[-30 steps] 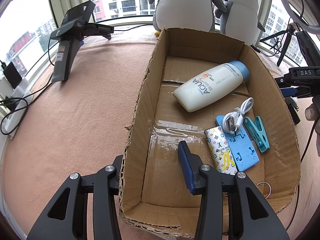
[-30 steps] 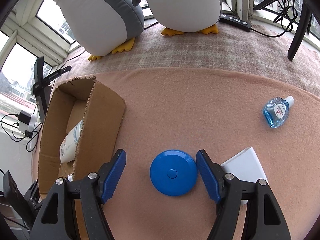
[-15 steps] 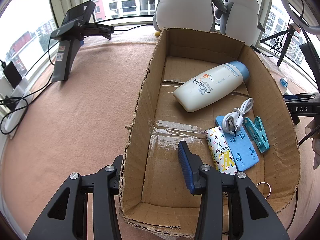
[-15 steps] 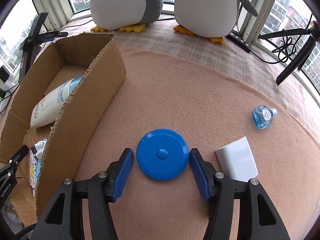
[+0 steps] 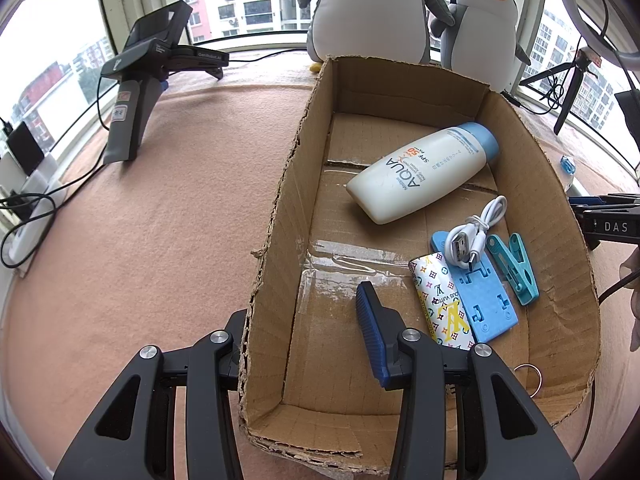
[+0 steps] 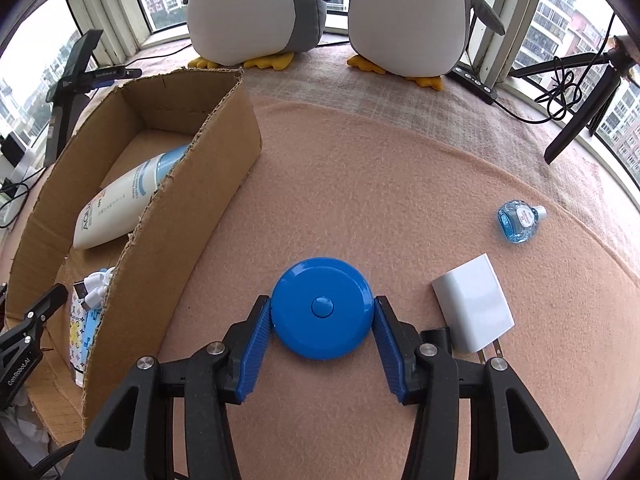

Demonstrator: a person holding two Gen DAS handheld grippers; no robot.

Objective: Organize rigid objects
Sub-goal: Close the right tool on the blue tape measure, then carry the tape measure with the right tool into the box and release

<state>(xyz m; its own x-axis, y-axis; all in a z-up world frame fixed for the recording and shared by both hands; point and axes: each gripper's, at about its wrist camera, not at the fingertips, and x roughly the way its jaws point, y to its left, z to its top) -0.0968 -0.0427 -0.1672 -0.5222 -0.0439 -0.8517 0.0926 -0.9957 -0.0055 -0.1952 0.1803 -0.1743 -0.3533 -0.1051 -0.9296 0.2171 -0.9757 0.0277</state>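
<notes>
In the right wrist view a blue round tape measure [image 6: 322, 308] lies flat on the pink blanket. My right gripper [image 6: 320, 301] is shut on it, a blue pad against each side. A white charger [image 6: 472, 312] and a small blue bottle [image 6: 516, 220] lie to its right. The cardboard box [image 5: 280, 220] holds a sunscreen bottle [image 5: 424, 172], a white USB cable [image 5: 472, 232], a blue phone stand [image 5: 484, 304], a teal clip [image 5: 514, 268] and a patterned pack [image 5: 440, 296]. My left gripper [image 5: 300, 304] is open and straddles the box's left wall, one finger inside, the other hidden outside.
Two plush penguins [image 6: 256, 8] stand behind the box [image 6: 192, 200] by the windows. A spare gripper on a stand [image 5: 140, 80] and cables sit at the far left. A tripod leg [image 6: 580, 120] and a power strip are at the back right. A key ring [image 5: 528, 376] lies in the box's near corner.
My right gripper moved forward over the tape measure and its fingers closed in until the pads met the disc's sides. The left gripper and the box's contents stayed still.
</notes>
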